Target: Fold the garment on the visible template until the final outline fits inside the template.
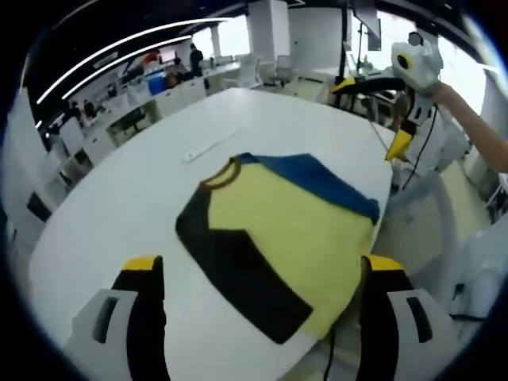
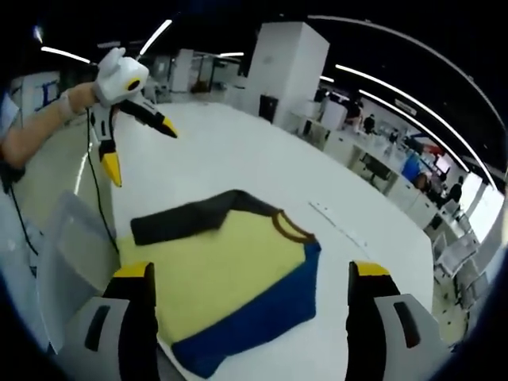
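Observation:
A yellow garment [image 1: 286, 230] lies spread flat on the white table [image 1: 119, 214], with a black sleeve [image 1: 238, 278], a blue sleeve [image 1: 317, 178] and a brown collar [image 1: 222, 175]. Its hem reaches the table's near edge. My left gripper [image 1: 263, 266] hovers open above it, jaws wide apart. The right gripper [image 1: 372, 115] hangs open in a hand off the table's right side. In the right gripper view the garment [image 2: 222, 262] lies below my open right gripper [image 2: 250, 271], and the left gripper [image 2: 141, 149] stands open at the upper left, above the table [image 2: 262, 159].
A thin white strip [image 1: 208, 146] lies on the table beyond the collar, and it also shows as a strip [image 2: 337, 218]. A pale chair [image 1: 421, 214] stands at the table's edge by the garment. Desks, chairs and people fill the office behind.

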`<move>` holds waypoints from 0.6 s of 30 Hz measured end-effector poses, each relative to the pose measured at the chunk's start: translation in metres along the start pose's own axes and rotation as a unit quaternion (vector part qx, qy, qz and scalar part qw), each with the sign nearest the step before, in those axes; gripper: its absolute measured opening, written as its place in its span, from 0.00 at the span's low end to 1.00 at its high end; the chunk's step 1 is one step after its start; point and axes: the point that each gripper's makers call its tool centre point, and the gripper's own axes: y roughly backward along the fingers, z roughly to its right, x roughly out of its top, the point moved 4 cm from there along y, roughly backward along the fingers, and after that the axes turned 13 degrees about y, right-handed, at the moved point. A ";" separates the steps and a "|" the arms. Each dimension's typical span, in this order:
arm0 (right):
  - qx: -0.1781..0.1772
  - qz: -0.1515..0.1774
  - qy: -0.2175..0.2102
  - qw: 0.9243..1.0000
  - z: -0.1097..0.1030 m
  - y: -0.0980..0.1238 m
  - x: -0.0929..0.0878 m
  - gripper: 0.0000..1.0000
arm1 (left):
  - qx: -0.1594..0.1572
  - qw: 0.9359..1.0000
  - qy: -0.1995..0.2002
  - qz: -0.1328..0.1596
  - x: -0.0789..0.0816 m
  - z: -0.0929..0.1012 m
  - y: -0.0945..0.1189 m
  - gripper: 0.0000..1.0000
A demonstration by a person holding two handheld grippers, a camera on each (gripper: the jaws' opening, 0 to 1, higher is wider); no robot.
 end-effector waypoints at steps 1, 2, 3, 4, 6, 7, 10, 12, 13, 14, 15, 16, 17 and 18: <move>-0.001 -0.001 0.001 1.000 0.000 0.001 0.000 1.00 | 0.002 1.000 0.004 0.001 0.000 -0.001 0.000 1.00; -0.002 -0.002 0.002 1.000 -0.001 0.002 -0.001 1.00 | 0.003 1.000 0.006 0.002 0.001 -0.001 0.001 1.00; -0.003 -0.003 0.003 1.000 -0.001 0.003 -0.001 1.00 | 0.003 1.000 0.006 0.003 0.001 -0.001 0.001 1.00; -0.004 -0.004 0.004 1.000 -0.001 0.005 0.000 1.00 | 0.003 1.000 0.006 0.003 0.000 0.000 0.002 1.00; -0.007 -0.001 0.007 1.000 -0.001 0.009 0.001 1.00 | 0.001 1.000 0.004 0.003 -0.002 0.003 0.004 1.00; -0.008 0.000 0.007 1.000 -0.001 0.011 0.002 1.00 | -0.003 1.000 0.003 0.002 -0.003 0.005 0.006 1.00; -0.010 0.002 0.013 1.000 -0.002 0.015 0.003 1.00 | 0.004 1.000 -0.001 0.010 -0.002 0.005 0.010 1.00; -0.014 0.003 0.017 1.000 -0.002 0.018 0.004 1.00 | 0.007 1.000 0.000 0.016 -0.001 0.005 0.013 1.00; -0.017 0.003 0.019 1.000 -0.002 0.019 0.004 1.00 | 0.008 1.000 0.000 0.018 -0.001 0.005 0.015 1.00; -0.019 0.004 0.022 1.000 -0.002 0.020 0.004 1.00 | 0.009 1.000 -0.001 0.019 -0.001 0.005 0.016 1.00; -0.021 0.004 0.024 0.999 -0.002 0.021 0.005 1.00 | 0.013 1.000 -0.005 0.021 -0.001 0.005 0.018 1.00; -0.022 0.005 0.023 0.999 -0.003 0.022 0.005 1.00 | 0.016 1.000 -0.006 0.022 -0.001 0.005 0.019 1.00; -0.022 0.005 0.021 1.000 -0.003 0.022 0.005 1.00 | 0.017 1.000 -0.007 0.026 -0.001 0.005 0.019 1.00; -0.022 0.004 0.021 1.000 -0.005 0.023 0.004 1.00 | 0.017 0.999 -0.006 0.029 -0.001 0.005 0.020 1.00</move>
